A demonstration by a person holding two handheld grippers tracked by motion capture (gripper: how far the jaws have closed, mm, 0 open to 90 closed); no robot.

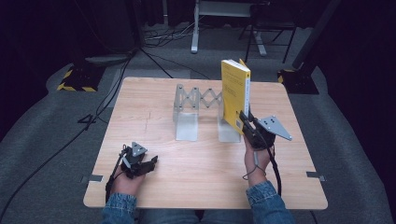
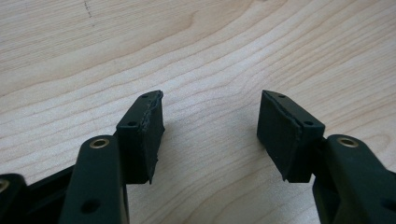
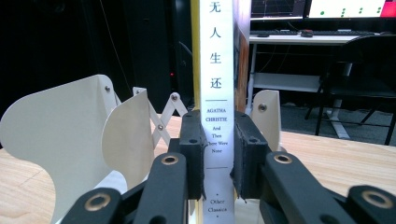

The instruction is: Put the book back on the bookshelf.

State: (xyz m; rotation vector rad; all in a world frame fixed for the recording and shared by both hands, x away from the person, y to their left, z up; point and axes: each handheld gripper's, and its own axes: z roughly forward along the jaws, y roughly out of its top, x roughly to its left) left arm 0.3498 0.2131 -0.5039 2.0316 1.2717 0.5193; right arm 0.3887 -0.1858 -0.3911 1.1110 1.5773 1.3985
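High view: wooden table (image 1: pixel 154 112), grey carpet (image 1: pixel 42 121); right gripper (image 1: pixel 247 125) clamps upright book (image 1: pixel 235 95), left gripper (image 1: pixel 148 163) apart.

Wooden table (image 1: pixel 154 154), light grain, bare at near left. Grey carpet floor (image 1: pixel 42 140) around it, w/ black cables (image 1: pixel 100 109) trailing along table's left side. Yellow-black hazard-striped bases (image 1: pixel 74 77) at far left & far right. White desk frame (image 1: pixel 196 25) at back centre. In right gripper view: black office chair (image 3: pixel 359 70) on the right, monitors (image 3: pixel 322 8) lit on a desk behind it.
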